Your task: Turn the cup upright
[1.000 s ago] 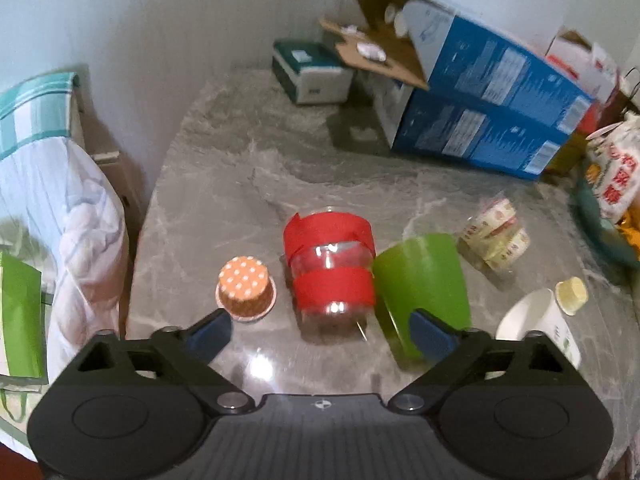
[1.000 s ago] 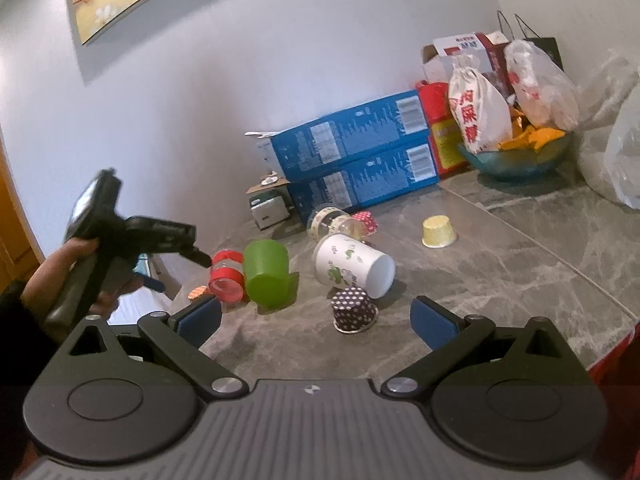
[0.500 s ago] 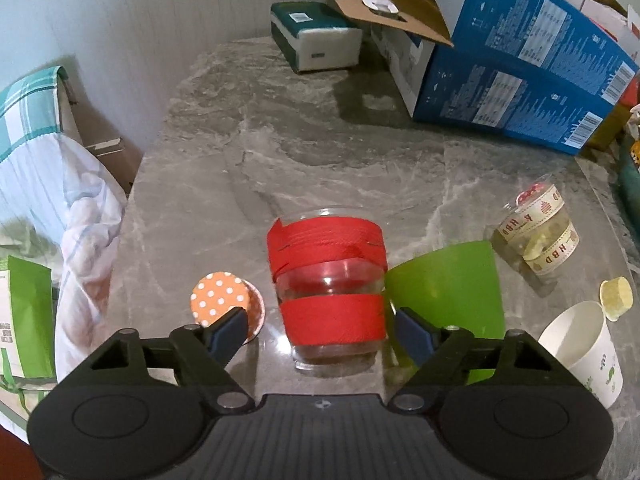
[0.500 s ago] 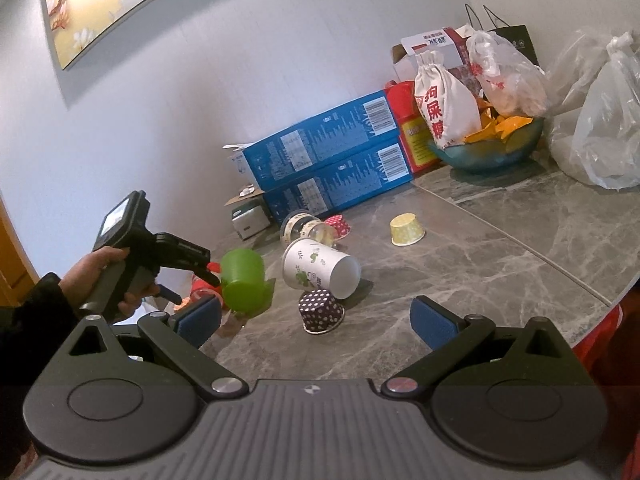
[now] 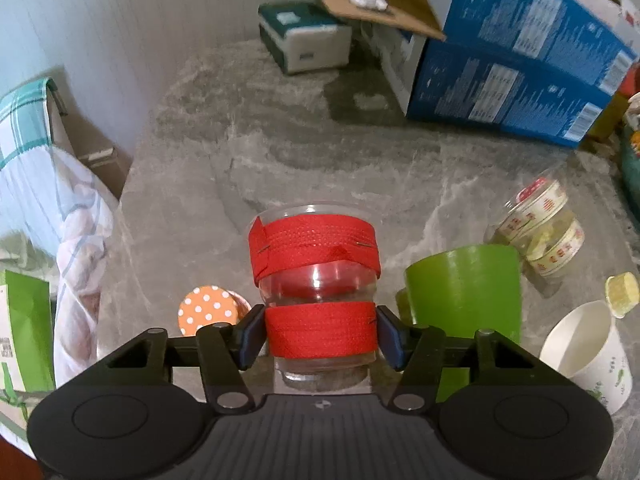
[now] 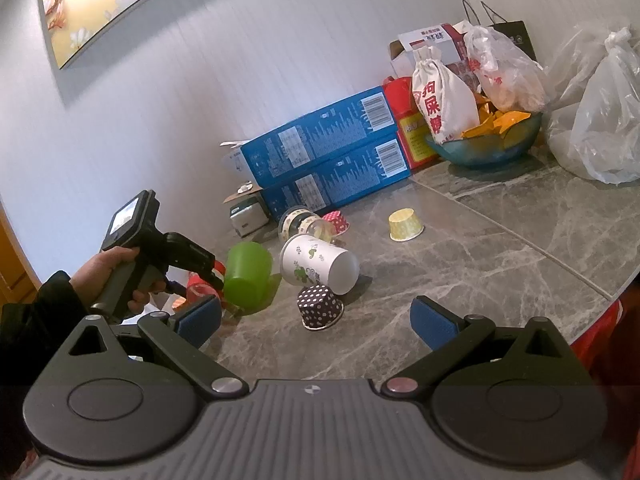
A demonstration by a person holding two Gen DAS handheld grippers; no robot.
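My left claw [image 5: 321,334] was clamped on the lower red band of the clear cup [image 5: 316,280], standing on the grey counter [image 5: 280,152] beside the green cup [image 5: 464,300]. My right claw [image 6: 316,320] hung apart, holding nothing.

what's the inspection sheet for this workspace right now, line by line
surface: grey marble table, crowded.
job's things: clear cup with red bands, wide end up.
clutter: green cup inverted; white paper cup on its side; dotted cupcake liners; blue boxes.
grippers: left tongs closed on the clear cup's lower band; right tongs open, holding nothing.
cables: nothing seen.
surroundings: white wall, painting, plastic bags.
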